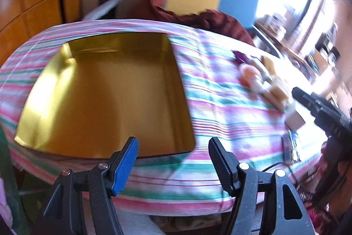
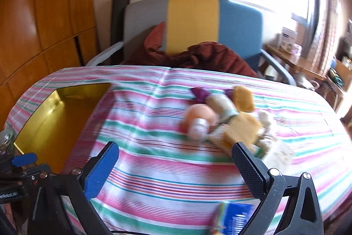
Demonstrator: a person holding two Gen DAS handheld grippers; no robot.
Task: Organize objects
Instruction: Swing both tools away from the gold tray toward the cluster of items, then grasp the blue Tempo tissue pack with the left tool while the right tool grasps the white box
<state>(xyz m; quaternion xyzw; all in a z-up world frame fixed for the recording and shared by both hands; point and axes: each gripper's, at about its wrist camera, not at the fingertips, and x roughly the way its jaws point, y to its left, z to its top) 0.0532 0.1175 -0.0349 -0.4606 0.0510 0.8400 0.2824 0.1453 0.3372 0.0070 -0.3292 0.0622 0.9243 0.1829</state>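
Claws first: your left claw [image 1: 173, 165] stands wide apart with nothing between its fingers, hanging over the near edge of the counter [image 1: 220, 107] just in front of the gold box [image 1: 105, 98]. Your right claw [image 2: 176, 171] is spread just as wide and also holds nothing, poised above the striped cloth short of the toy pile [image 2: 228, 122]. That gold box sits open and empty toward the counter's left end, its near rim close to the near edge. The blurred pile of soft toys lies toward the far right of the counter, well apart from the box; you can make out a peach-coloured ball shape, yellow blocks and a purple scrap, but not more. A blue packet [image 2: 237, 218] lies at the near edge, just beside your right claw's right finger. Beyond the far edge stands a chair [image 2: 193, 23] with a dark red cloth [image 2: 209, 56] heaped on its seat.
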